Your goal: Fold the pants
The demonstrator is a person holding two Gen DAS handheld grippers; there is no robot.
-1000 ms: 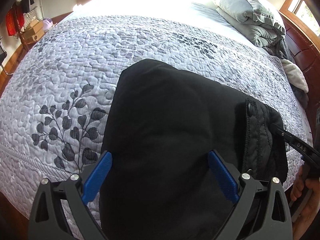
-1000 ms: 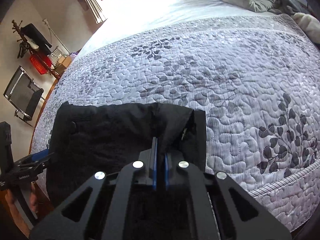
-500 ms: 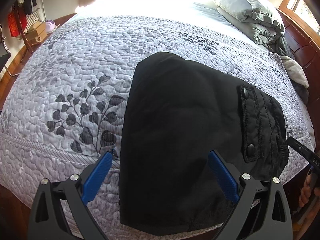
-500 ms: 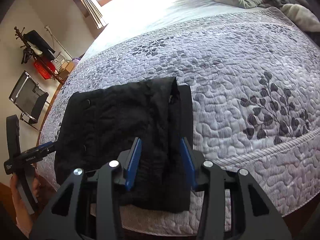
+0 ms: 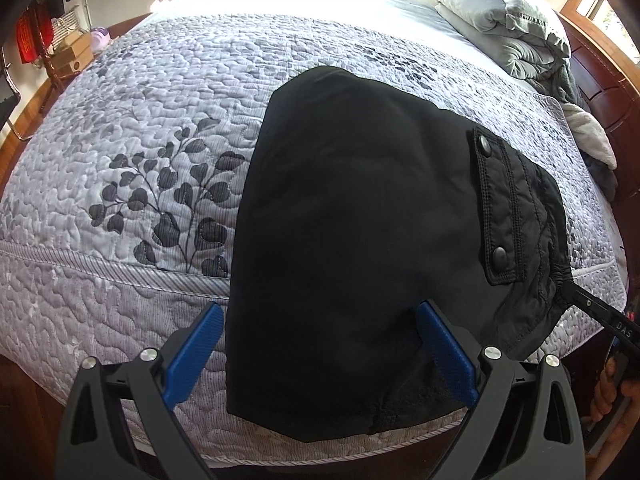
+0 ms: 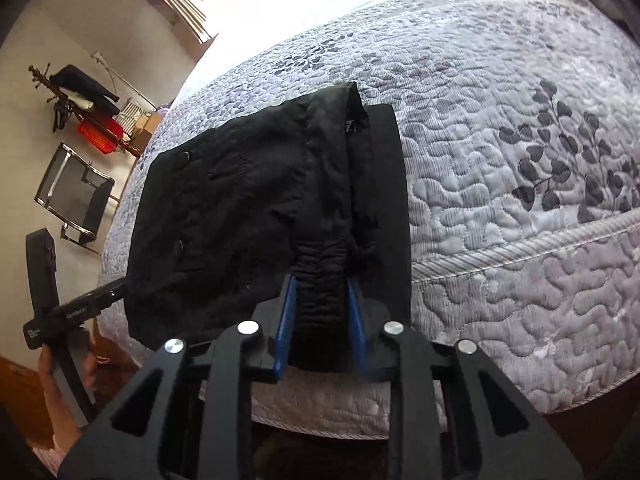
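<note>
The black pants [image 5: 352, 232] lie folded into a compact bundle at the near edge of the bed, a snap-button pocket flap [image 5: 496, 208] on their right side. My left gripper [image 5: 320, 332] is open, its blue fingers wide apart above the bundle's near edge, holding nothing. In the right wrist view the same pants [image 6: 260, 208] lie on the quilt. My right gripper [image 6: 322, 304] is open, its jaws standing either side of the gathered waistband without pinching it. The right gripper's tip [image 5: 600, 312] shows at the pants' right edge.
A grey leaf-patterned quilt [image 5: 160, 128] covers the bed. Folded grey bedding [image 5: 500, 20] is piled at the headboard end. A wooden headboard [image 5: 604, 80] runs along the right. A chair [image 6: 76, 196] and coat rack [image 6: 76, 96] stand by the wall beyond the bed.
My right gripper has opened and let go of the pants, then drawn back toward the bed edge. My left gripper has pulled back from the bundle, which now lies still.
</note>
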